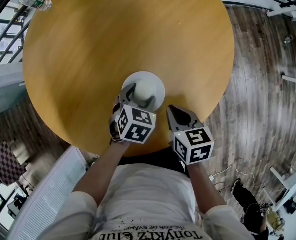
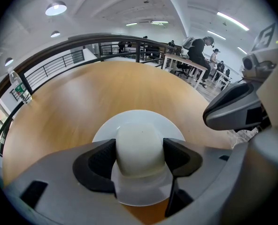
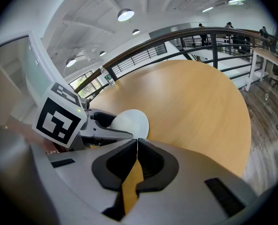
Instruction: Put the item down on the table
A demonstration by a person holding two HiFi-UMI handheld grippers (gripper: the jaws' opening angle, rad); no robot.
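Observation:
The item (image 1: 150, 84) is white, a rounded dome over a wide round rim, and it is at the near side of the round wooden table (image 1: 113, 39). My left gripper (image 1: 140, 97) is shut on the white item (image 2: 140, 146), one pad pressed to each side of the dome. Whether its rim rests on the wood or hangs just above it, I cannot tell. My right gripper (image 1: 175, 110) is shut and empty, just right of the left one at the table's near edge. In the right gripper view its pads (image 3: 137, 144) meet, with the item (image 3: 129, 121) beyond them to the left.
A clear water bottle (image 1: 35, 0) stands at the table's far left edge, by a dark railing (image 2: 59, 55). Dark wood floor (image 1: 258, 84) lies to the right of the table. A white slatted bench (image 1: 48, 194) is at my lower left. People sit at desks (image 2: 200, 55) far off.

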